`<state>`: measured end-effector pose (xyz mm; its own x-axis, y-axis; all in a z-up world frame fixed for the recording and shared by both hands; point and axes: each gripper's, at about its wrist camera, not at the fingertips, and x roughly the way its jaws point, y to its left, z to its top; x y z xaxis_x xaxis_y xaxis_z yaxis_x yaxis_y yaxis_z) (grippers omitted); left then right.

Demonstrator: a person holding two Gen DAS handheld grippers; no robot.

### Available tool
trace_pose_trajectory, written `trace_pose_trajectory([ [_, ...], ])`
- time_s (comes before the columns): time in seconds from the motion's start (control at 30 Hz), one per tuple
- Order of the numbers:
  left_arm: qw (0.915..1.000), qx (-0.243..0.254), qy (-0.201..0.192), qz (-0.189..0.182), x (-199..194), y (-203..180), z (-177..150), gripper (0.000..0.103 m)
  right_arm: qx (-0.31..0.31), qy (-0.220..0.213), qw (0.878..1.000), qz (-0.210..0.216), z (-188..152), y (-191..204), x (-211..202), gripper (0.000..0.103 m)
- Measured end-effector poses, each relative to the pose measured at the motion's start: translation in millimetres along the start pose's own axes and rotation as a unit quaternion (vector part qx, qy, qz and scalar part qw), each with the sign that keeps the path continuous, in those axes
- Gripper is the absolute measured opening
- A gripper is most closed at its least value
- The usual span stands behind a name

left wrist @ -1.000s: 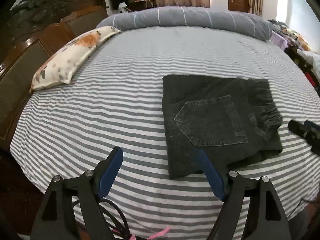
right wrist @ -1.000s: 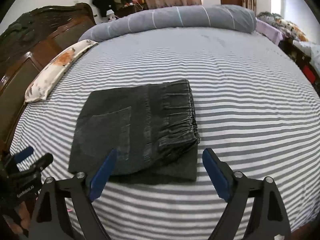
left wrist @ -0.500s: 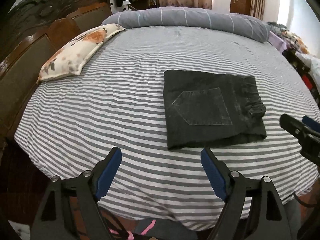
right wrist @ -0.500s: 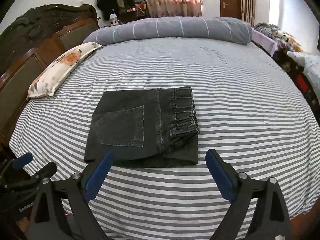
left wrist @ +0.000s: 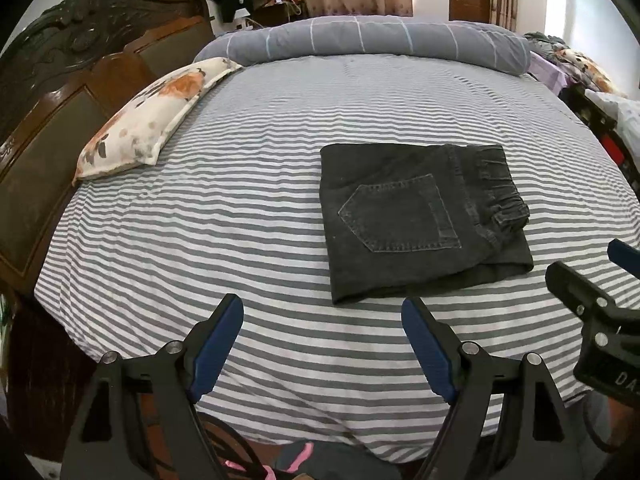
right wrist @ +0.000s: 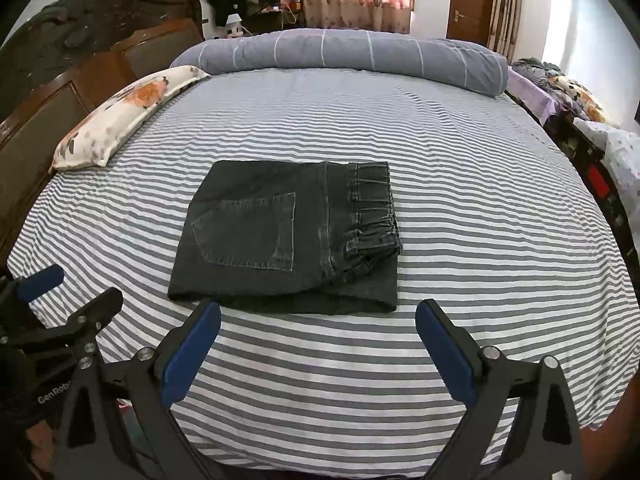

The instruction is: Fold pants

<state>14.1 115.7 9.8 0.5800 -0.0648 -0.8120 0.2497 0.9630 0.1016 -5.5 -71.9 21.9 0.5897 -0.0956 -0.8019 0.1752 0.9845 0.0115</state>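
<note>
We hold the left gripper spread and empty, the right gripper opening, pants folded ahead; only withdrawal remains.

The bed is covered by a grey-and-white striped sheet and backed on its left side by a dark carved wooden headboard. Three items lie directly on the sheet: folded dark-grey denim pants near the middle, back pocket facing up and elastic waistband to the right; a floral pillow along the headboard side; and a rolled grey quilt with thin pale lines across the far edge. The pants lie well apart from both the pillow and the quilt.
</note>
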Motion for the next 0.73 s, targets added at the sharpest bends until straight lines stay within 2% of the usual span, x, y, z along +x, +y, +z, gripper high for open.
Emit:
trace_pose_trajectory([
  [0.3, 0.9998, 0.017, -0.004, 0.007, 0.8, -8.3, -2.0, 0.082, 0.005, 0.009, 1.0, 0.003, -6.0, -2.5, 2.0, 0.097],
  [0.47, 0.9992, 0.027, -0.015, 0.024, -0.4, -12.2, -3.3, 0.082, 0.008, 0.014, 1.0, 0.007, -10.7, -3.8, 2.1, 0.097],
  [0.63, 0.9984, 0.041, -0.029, 0.027, -3.6, -16.3, -3.0, 0.082, 0.008, 0.017, 1.0, 0.009, -13.5, -3.5, 2.9, 0.097],
  [0.73, 0.9987, 0.041, -0.024, 0.019, -3.2, -16.9, -2.7, 0.082, 0.008, 0.018, 1.0, 0.01, -14.8, -2.7, 2.7, 0.097],
])
